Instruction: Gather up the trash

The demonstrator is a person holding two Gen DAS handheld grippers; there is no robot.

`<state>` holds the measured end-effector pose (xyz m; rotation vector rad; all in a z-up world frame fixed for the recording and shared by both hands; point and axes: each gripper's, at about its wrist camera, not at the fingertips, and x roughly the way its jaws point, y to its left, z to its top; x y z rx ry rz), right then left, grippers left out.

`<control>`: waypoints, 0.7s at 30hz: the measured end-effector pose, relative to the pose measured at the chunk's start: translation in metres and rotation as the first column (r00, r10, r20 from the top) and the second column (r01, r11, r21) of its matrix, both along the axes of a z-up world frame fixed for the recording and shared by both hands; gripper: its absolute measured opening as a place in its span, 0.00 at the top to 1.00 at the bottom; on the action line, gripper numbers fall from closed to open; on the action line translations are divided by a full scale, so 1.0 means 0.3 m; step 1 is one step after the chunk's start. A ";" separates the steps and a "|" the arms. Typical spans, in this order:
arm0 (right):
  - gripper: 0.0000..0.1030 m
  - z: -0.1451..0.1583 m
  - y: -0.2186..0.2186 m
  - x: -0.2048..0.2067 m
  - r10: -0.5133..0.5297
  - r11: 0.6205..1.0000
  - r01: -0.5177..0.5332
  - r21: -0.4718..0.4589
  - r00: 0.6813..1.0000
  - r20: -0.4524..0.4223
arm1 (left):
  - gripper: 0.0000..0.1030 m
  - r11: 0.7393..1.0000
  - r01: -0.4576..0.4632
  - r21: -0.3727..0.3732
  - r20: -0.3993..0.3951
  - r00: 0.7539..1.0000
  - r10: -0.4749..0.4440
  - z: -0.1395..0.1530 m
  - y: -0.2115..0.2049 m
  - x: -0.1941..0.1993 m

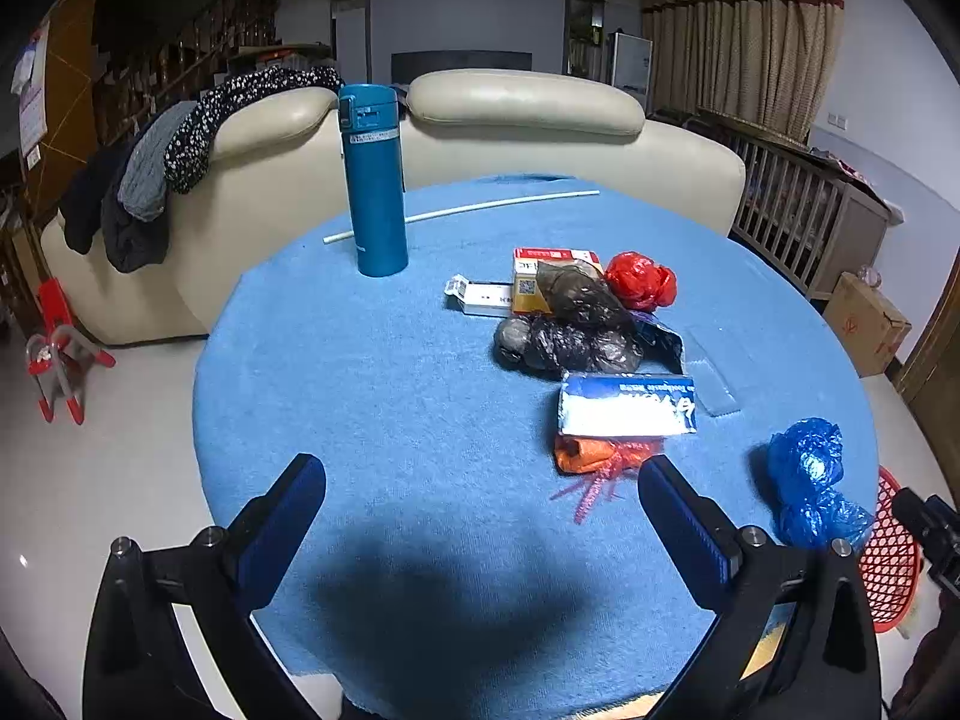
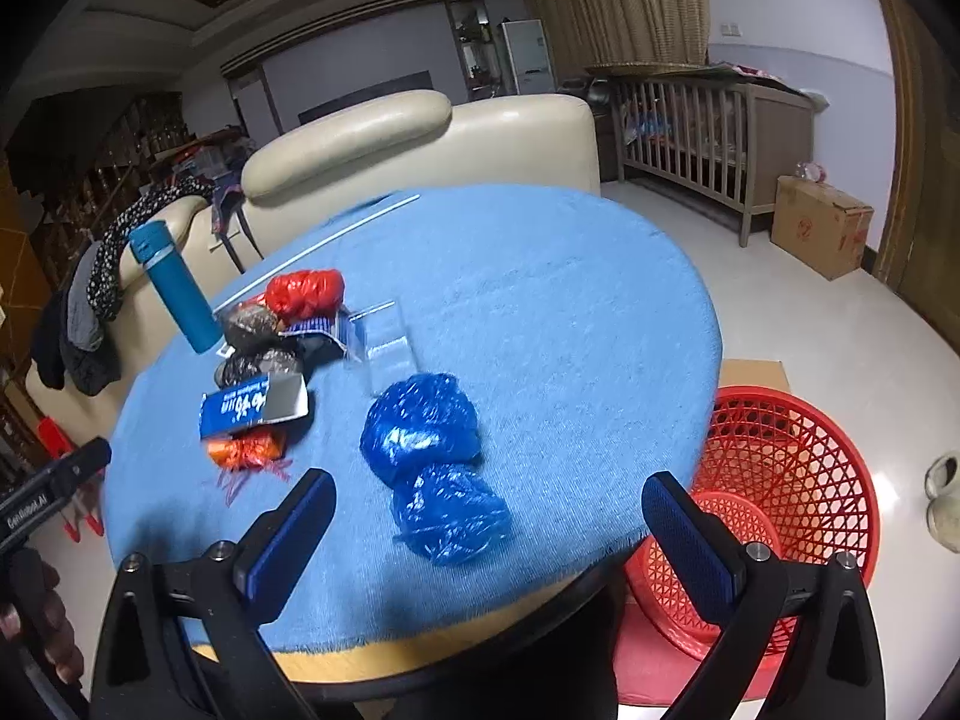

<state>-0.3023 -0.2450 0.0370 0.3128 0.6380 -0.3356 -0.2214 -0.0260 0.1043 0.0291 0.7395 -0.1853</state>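
Observation:
A round table (image 1: 372, 372) with a blue cloth carries a heap of trash: a crumpled blue plastic bag (image 2: 429, 468), a red bag (image 1: 639, 279), black bags (image 1: 570, 342), a blue-and-white box (image 1: 627, 405), an orange net wad (image 1: 594, 456) and a red-yellow carton (image 1: 540, 276). My right gripper (image 2: 489, 501) is open, its fingers on either side of the blue bag (image 1: 807, 483) without touching it. My left gripper (image 1: 480, 486) hangs open over bare cloth, left of the orange wad. A red mesh basket (image 2: 786, 498) stands on the floor to the table's right.
A tall teal flask (image 1: 373, 180) stands upright at the table's far left, with a white rod (image 1: 462, 210) behind it. A clear plastic tray (image 2: 390, 348) lies mid-table. A cream sofa (image 1: 522, 114), a wooden crib (image 2: 708, 126) and a cardboard box (image 2: 822, 225) surround the table.

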 end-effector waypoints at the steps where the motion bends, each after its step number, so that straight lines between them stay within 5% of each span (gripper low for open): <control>1: 0.00 -0.001 0.004 -0.001 0.003 1.000 -0.003 -0.004 1.000 0.000 | 0.00 1.000 0.002 0.002 -0.004 1.000 -0.002 -0.002 -0.005 0.000; 21: 0.00 -0.005 0.018 -0.019 0.031 1.000 -0.031 -0.001 1.000 0.005 | 0.00 0.999 0.037 0.033 -0.008 0.999 -0.037 -0.015 -0.047 -0.025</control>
